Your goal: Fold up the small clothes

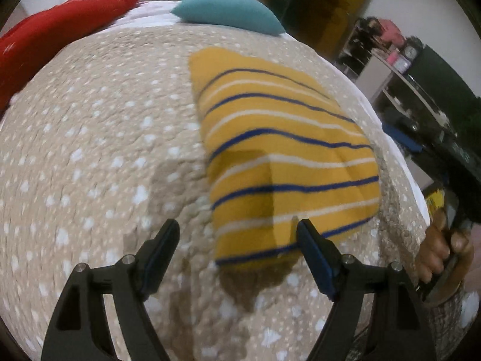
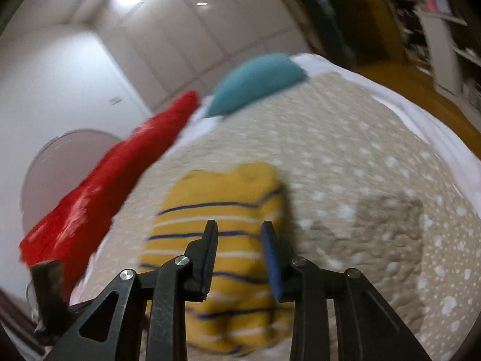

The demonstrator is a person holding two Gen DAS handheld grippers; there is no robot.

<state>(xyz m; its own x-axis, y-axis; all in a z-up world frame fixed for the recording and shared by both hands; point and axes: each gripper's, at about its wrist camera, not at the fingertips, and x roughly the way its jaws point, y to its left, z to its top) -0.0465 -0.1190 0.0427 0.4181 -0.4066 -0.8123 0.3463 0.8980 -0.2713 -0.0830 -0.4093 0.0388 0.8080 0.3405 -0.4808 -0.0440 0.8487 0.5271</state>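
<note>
A small yellow garment with blue and white stripes point(image 1: 282, 156) lies folded on the beige dotted bedspread point(image 1: 90, 150). My left gripper point(image 1: 237, 231) is open and empty, just above the garment's near left edge. In the right wrist view the garment point(image 2: 222, 210) lies under my right gripper point(image 2: 239, 231), which is open a little and holds nothing. The right gripper and the hand that holds it show at the right edge of the left wrist view point(image 1: 445, 240).
A red cushion point(image 1: 60, 30) and a teal cushion point(image 1: 228, 12) lie at the head of the bed. A white sheet point(image 2: 421, 114) edges the bedspread. Dark shelves with clutter point(image 1: 405, 60) stand to the right of the bed.
</note>
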